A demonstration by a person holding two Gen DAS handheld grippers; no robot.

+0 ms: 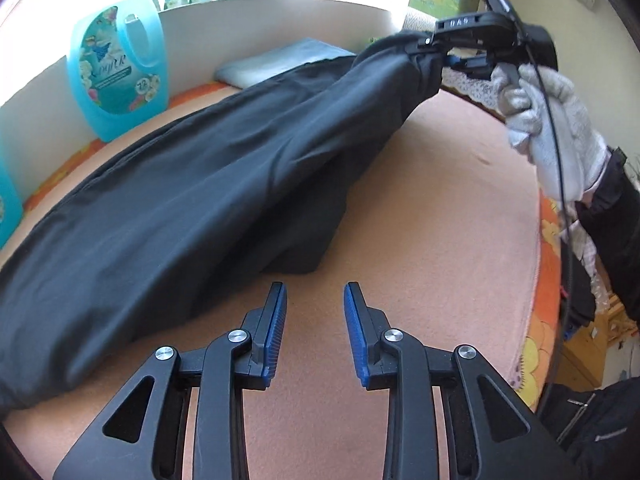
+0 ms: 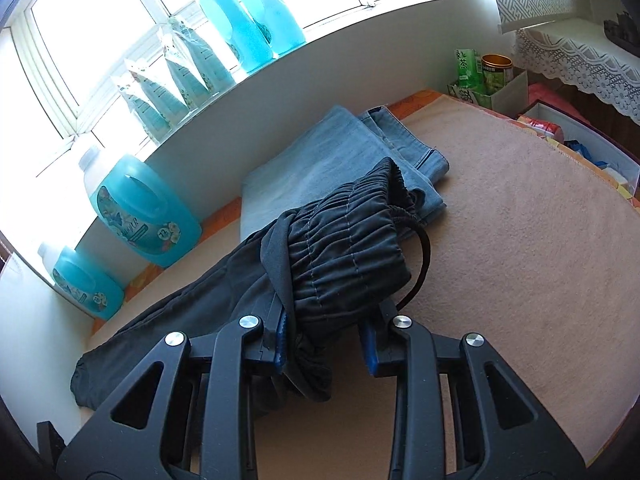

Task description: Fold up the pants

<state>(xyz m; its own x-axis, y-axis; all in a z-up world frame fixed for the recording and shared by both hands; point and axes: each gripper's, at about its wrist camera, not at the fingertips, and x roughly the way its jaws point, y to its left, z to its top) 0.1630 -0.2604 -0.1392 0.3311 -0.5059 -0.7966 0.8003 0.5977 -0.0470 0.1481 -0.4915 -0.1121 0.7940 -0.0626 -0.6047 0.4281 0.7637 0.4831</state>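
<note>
Across the pink blanket (image 1: 420, 200) stretch the dark pants (image 1: 180, 184), their gathered waistband (image 2: 344, 248) clamped in the right gripper (image 2: 324, 340) and raised. Only the left view shows the left gripper (image 1: 315, 320) — parted, holding nothing, beside the cloth — while folded jeans (image 2: 344, 152) show plainly from the right.

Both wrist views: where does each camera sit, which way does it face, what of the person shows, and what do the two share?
Left wrist: on the left tool, angled down across the pink mat at the black pants; its jaws are open with nothing between them; the gloved right hand and the right tool lifting the pants show.
Right wrist: on the right tool, facing the window, shut on the pants' waistband; no hand shows.
Shared: pants, mat, folded jeans, blue jug.
</note>
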